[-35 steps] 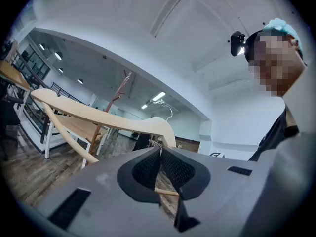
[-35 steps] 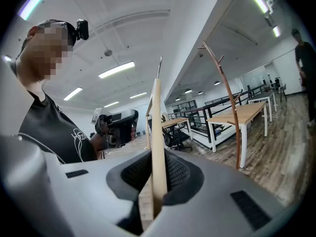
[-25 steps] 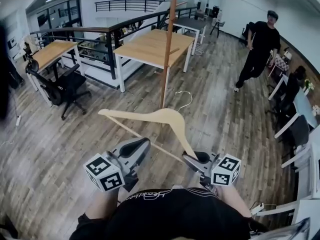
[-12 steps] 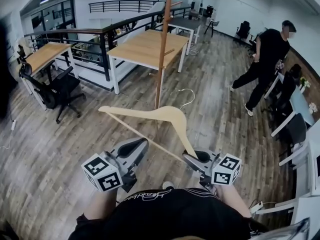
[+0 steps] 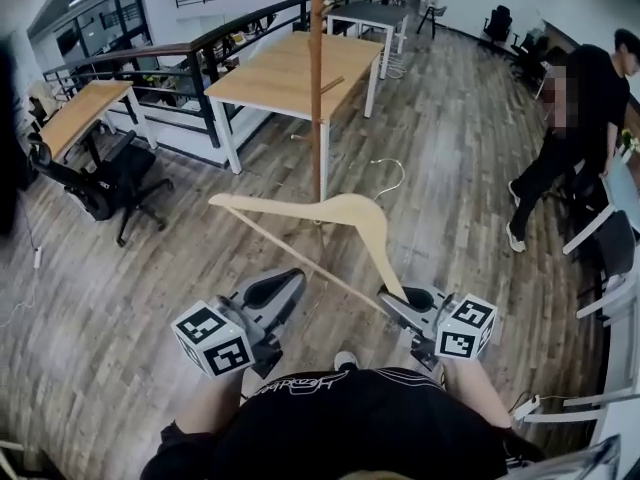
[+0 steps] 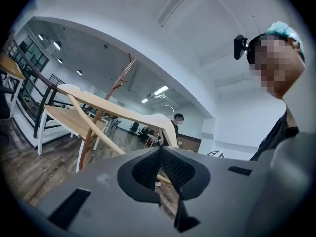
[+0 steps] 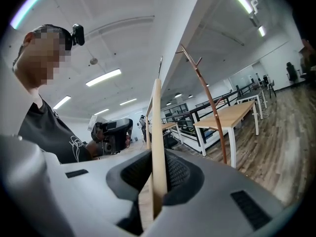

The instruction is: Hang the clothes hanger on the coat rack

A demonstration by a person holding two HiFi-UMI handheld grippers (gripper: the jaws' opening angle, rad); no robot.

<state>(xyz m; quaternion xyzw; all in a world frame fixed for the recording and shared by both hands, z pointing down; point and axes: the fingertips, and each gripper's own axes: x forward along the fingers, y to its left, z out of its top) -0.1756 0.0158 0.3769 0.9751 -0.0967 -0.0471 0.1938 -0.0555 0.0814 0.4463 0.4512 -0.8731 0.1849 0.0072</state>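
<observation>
1. Because the right gripper (image 5: 400, 298) clamps the wooden clothes hanger (image 5: 340, 211) only at one arm's tip, the long frame can pivot in that grip, swinging the hook (image 5: 392, 181) off line.
2. With its jaws pressed together on nothing, the left gripper (image 5: 283, 286) sits just beside the hanger's lower bar (image 5: 300, 266) and gives no support.
3. Held in the air above the floor (image 5: 130, 298), the hanger is well apart from the coat rack (image 5: 317, 78); a misjudged reach could knock the thin pole or miss its short angled pegs (image 5: 332, 85).
4. Hanger: smooth pale wood, curved shoulders, straight thin bar, slim wire hook. Rack: reddish-brown wooden pole, slender, likely easy to tip. Floor: wood-look planks.
</observation>
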